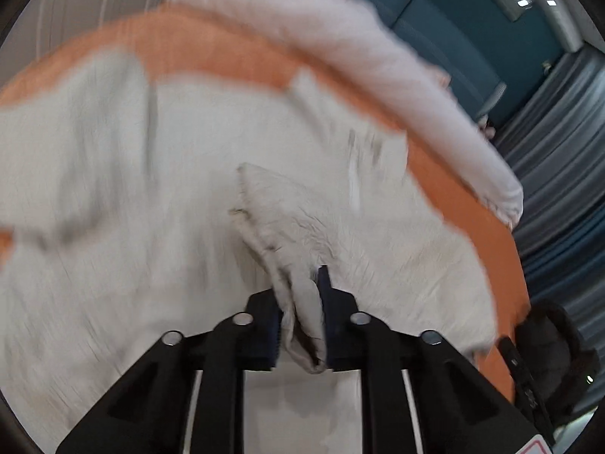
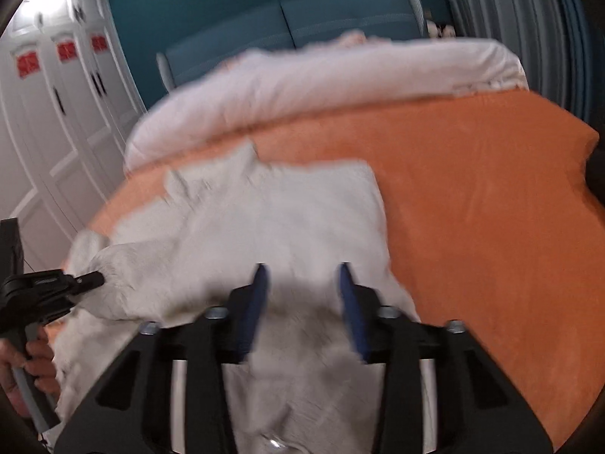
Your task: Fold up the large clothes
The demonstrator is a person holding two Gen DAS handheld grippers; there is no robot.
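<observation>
Our left gripper (image 1: pixel 302 317) is clenched on a bunched fold of the white garment (image 1: pixel 189 227), cloth pinched between its blue pads (image 1: pixel 332 314). Our right gripper (image 2: pixel 302 302) hovers with jaws parted; fabric lies beneath them, but blur hides whether the pads touch it. The garment spreads from both grippers toward twelve o'clock across the orange bedspread (image 2: pixel 491 208), with a pale duvet (image 2: pixel 302 75) rolled beyond. We judge the cloth soft, limp and light, fleecy enough to grip without slipping, yet prone to sagging; hems or sleeve ends look like the best holds.
</observation>
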